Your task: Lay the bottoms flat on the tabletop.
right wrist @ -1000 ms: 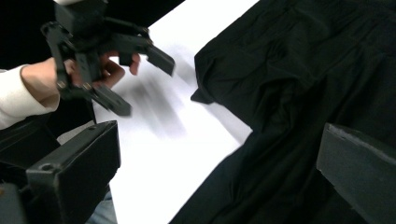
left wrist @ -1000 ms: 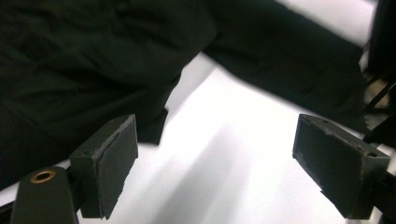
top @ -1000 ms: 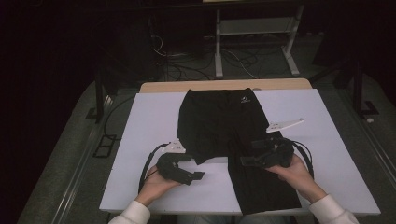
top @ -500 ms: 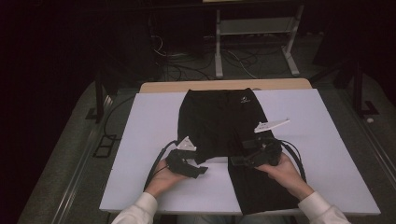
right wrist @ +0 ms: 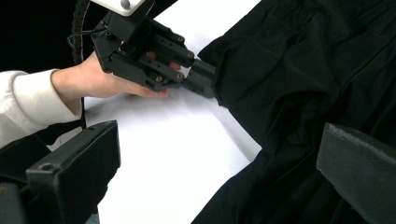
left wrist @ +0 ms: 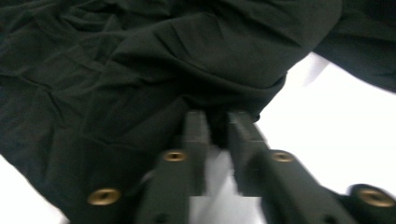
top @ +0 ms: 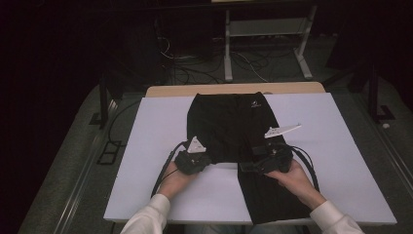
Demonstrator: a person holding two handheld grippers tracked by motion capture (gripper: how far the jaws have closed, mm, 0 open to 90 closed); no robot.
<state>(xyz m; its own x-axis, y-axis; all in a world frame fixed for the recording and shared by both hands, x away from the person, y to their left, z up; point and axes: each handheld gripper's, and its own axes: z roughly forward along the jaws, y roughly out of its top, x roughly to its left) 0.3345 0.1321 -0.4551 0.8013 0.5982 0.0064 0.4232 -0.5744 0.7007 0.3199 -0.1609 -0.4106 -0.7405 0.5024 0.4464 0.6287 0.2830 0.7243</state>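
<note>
My black fabric shorts (top: 229,129) lie flat on the white board, waistband away from me. One leg is folded up.

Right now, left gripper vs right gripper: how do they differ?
The left gripper has just been closing, its jaws pinching the black shorts' hem; the right gripper has its jaws wide apart, gripping nothing. The left sits at the folded leg's edge, the right over the flat leg. Both are hand-held, low over the white board.

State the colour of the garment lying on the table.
Black garment, plain; clearest in the high view.
</note>
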